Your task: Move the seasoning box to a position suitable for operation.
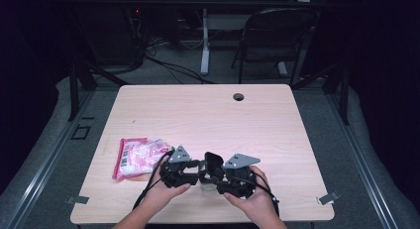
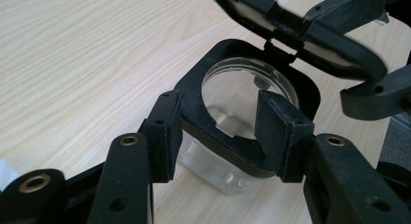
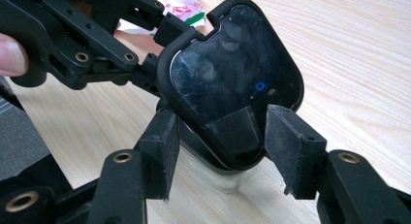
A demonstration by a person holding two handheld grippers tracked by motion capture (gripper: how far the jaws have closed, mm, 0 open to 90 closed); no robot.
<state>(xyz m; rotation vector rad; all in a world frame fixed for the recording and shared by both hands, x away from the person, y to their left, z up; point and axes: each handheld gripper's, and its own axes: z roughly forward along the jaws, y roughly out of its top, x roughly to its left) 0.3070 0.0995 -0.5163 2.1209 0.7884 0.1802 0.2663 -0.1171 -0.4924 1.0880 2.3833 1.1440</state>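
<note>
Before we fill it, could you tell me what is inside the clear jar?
Through the black-rimmed mouth, the clear jar looks empty down to its base. The right edge is covered by the raised lid.

Clear plastic jar with a black square-ish collar, standing upright on the counter near my edge, between my two sets of fingers. Round mouth is open. Hinged black lid is flipped up, standing near vertical; its glossy face shows in the right gripper view.
</note>
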